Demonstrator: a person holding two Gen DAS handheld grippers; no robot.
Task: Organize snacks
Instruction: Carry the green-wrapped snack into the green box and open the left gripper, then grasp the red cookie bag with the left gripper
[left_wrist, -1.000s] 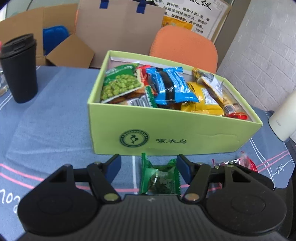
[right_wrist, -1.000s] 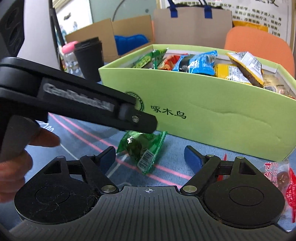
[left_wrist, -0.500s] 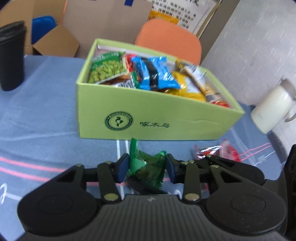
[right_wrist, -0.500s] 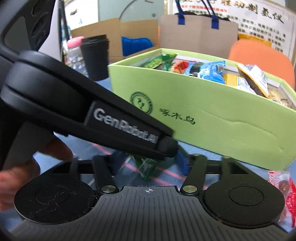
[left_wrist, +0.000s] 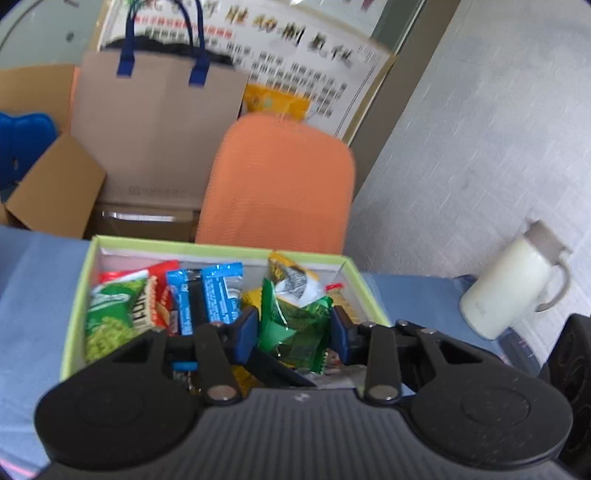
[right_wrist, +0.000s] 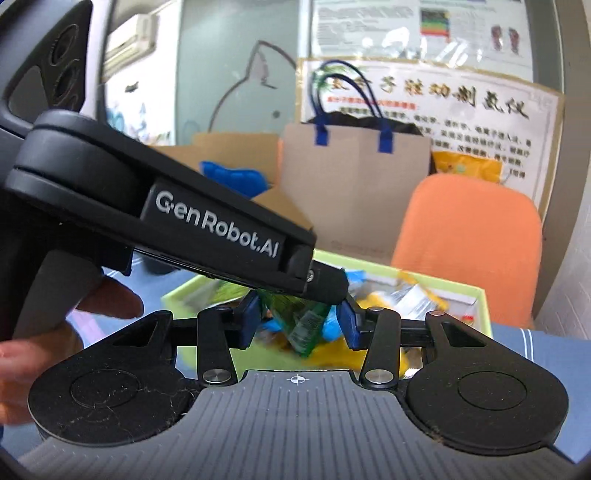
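Left wrist view shows both the left claw (left_wrist: 293, 334) and right claw (right_wrist: 297, 325) clenched on one green snack packet (left_wrist: 295, 328), held above the nearly full green box (left_wrist: 74, 317), drop still pending.

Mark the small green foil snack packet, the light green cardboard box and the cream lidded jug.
small green foil snack packet (left_wrist: 295, 332), left wrist view, wrapper middle
light green cardboard box (left_wrist: 75, 314), left wrist view, left wall
cream lidded jug (left_wrist: 509, 291), left wrist view, body
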